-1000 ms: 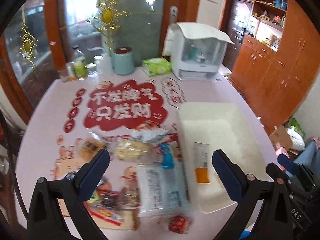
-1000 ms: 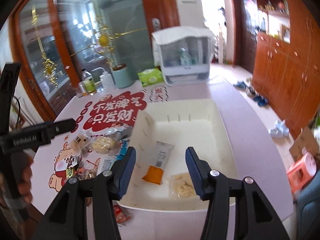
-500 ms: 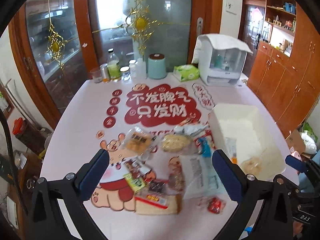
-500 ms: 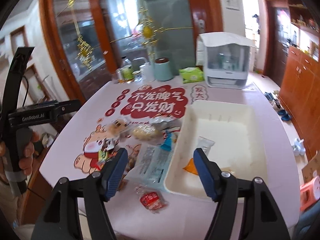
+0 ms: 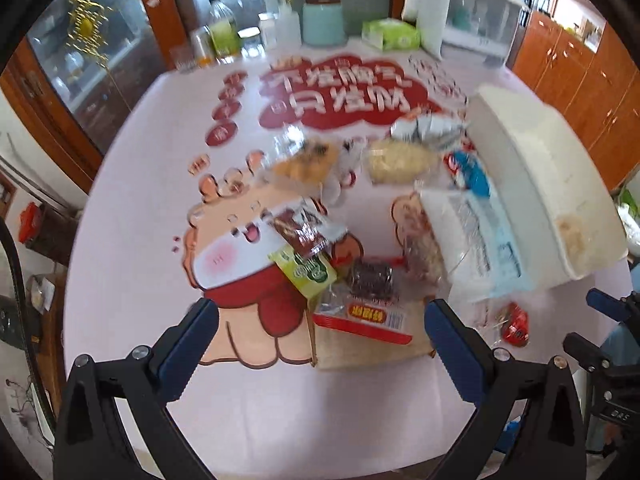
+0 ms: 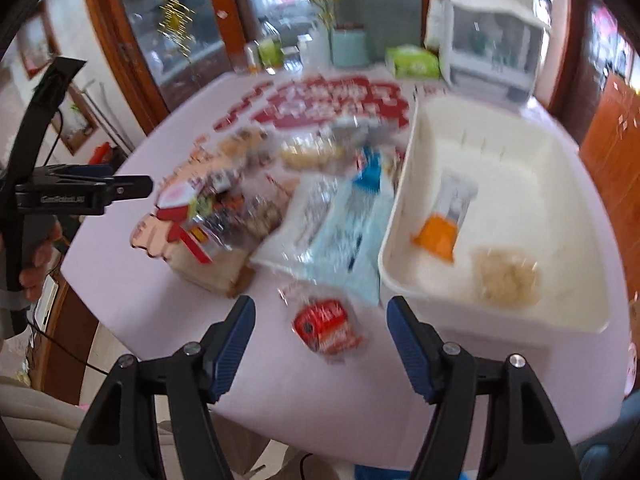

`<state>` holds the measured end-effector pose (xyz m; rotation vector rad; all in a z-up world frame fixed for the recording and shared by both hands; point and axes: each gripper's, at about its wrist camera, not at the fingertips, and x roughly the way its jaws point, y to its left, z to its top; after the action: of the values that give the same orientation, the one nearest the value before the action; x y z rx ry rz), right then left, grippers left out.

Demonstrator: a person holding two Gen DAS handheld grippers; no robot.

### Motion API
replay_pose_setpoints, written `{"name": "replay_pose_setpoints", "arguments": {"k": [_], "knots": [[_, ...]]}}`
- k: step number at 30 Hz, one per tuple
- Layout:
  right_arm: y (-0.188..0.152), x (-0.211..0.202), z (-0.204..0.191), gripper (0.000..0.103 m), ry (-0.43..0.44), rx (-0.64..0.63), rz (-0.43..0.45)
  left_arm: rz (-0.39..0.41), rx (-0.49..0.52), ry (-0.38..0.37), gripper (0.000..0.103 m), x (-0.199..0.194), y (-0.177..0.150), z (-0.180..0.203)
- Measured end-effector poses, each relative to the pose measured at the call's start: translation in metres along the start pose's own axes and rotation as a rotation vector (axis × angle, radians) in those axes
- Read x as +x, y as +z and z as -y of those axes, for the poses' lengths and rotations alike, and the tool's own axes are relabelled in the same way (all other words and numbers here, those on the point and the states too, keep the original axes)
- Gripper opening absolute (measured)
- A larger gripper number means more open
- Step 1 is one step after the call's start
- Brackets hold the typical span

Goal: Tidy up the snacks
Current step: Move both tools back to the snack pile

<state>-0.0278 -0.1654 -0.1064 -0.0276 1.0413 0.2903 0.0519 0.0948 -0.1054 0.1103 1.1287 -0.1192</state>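
Observation:
Several snack packets lie in a heap on the pink table [image 5: 132, 240]. My left gripper [image 5: 322, 320] hangs open above a flat brown box with a red label [image 5: 362, 320]; a green packet [image 5: 308, 272] and a dark packet [image 5: 370, 278] lie just beyond it. My right gripper [image 6: 320, 312] is open over a small red packet [image 6: 324, 324], whose pads stand clear of it. To the right, the white bin [image 6: 394, 240] holds an orange and white sachet [image 6: 444, 220] and a pale snack bag [image 6: 506, 276]. A large white and blue bag [image 6: 344, 224] leans against the bin.
At the back of the table stand a mint canister [image 5: 323, 20], a green tissue pack [image 5: 390, 34], a white appliance [image 5: 472, 12] and some bottles [image 5: 222, 32]. A hand [image 6: 36, 256] holds the left gripper's handle. The table's near edge runs just under both grippers.
Both grippers have dropped lower and closer to the snack heap. The right one left the bin for the small red packet, and its jaws stand wider than a second ago.

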Motion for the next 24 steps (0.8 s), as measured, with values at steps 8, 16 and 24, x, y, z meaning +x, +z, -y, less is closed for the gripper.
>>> {"name": "replay_pose_setpoints", "arguments": {"k": [8, 16, 24], "knots": [[-0.012, 0.048, 0.008, 0.069, 0.000, 0.128, -0.075, -0.120, 0.074, -0.085, 0.086, 0.061, 0.017, 0.017], [-0.013, 0.071, 0.009, 0.069, -0.031, 0.189, -0.082, -0.288, 0.185, -0.106, 0.073, 0.112, 0.015, 0.043], [-0.019, 0.082, 0.016, 0.069, -0.036, 0.233, -0.089, -0.287, 0.250, -0.080, 0.072, 0.117, 0.017, 0.070]]}}
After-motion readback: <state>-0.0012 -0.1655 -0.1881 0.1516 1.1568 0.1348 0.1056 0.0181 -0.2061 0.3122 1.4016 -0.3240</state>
